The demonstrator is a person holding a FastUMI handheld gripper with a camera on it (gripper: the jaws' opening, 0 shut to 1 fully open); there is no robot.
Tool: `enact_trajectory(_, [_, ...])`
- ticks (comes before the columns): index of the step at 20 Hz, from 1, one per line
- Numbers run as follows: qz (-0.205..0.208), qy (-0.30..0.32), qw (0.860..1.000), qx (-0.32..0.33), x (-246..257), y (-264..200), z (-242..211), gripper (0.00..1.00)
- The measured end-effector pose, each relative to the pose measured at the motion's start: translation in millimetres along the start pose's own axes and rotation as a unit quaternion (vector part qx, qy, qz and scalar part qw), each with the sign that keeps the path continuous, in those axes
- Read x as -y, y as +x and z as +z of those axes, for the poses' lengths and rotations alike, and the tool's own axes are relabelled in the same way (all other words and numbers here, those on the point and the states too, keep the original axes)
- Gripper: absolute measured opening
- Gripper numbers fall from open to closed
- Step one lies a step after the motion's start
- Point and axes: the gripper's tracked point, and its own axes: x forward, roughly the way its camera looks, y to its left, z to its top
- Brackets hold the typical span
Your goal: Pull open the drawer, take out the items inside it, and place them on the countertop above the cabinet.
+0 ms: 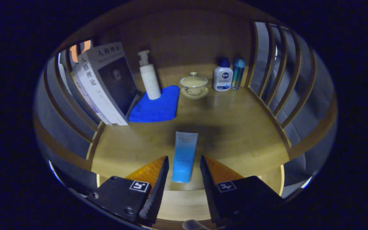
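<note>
A blue-and-white tube (pixel 184 156) lies flat on the wooden countertop (pixel 235 134), its length pointing away from me and its darker blue end near the counter's front edge. My gripper (pixel 184 158) is open, with one finger on each side of the tube's near end. A small gap shows between each finger and the tube, so neither finger presses on it. Below the counter's front edge a lower strip of wood (pixel 184 204) shows between the fingers; I cannot tell what it belongs to.
At the back of the counter, a white pump bottle (pixel 149 78) stands on a blue cloth (pixel 155 107). Books (pixel 105 83) lean at the left. A lidded tea cup on a saucer (pixel 194 85), a white bottle (pixel 222 76) and a slim blue bottle (pixel 237 73) stand behind. Slatted wooden rails (pixel 276 92) close both sides.
</note>
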Motion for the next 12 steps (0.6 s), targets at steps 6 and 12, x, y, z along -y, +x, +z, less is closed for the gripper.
enact_trajectory(6, [0.03, -0.052, 0.992, 0.113, -16.5, -65.3, -21.7, 0.74])
enact_trajectory(12, [0.055, -0.09, 0.957, 0.271, -35.4, -151.9, -59.7, 0.95])
